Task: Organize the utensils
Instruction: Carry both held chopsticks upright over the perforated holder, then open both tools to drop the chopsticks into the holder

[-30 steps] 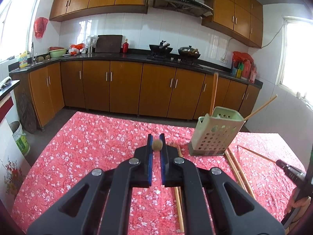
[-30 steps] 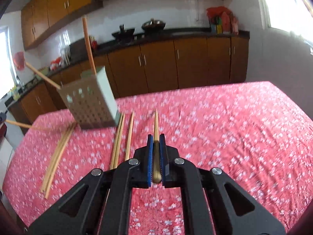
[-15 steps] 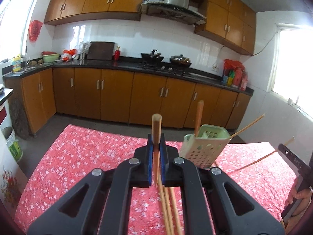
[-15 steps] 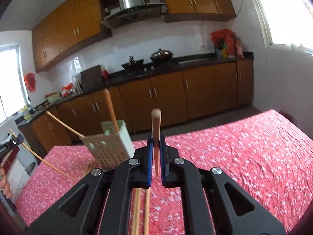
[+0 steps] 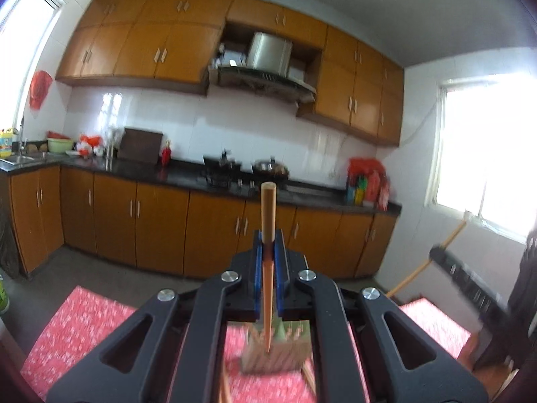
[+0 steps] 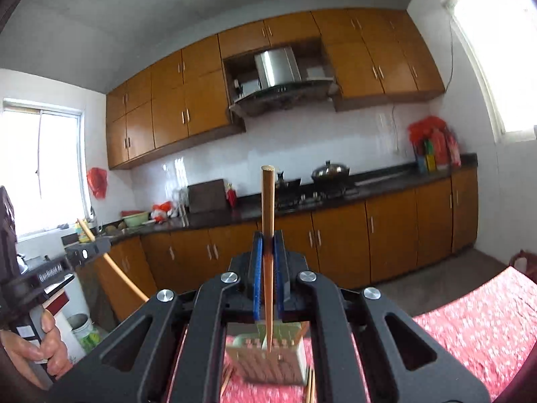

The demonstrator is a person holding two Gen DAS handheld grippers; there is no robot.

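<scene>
Lifting done: both tools now carry chopsticks off the desk, vs. lying flat 1 s ago. Left tool (image 5: 267, 278) clamped on a chopstick (image 5: 268, 215), upright, tip down over the holder (image 5: 277, 352) just below. Right tool (image 6: 267, 278) likewise clamped on its chopstick (image 6: 268, 208), tip above the holder (image 6: 268, 359). Next req., prob.: lower tips into holder, then release.

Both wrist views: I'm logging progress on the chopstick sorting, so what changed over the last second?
Both grippers rose and tipped up from the table toward level. The left gripper and right gripper each carried a chopstick up off the red cloth; each now stands upright, its tip above the perforated holder. Unchanged: both grips remain shut, nothing released, and the holder remains on the table.
</scene>
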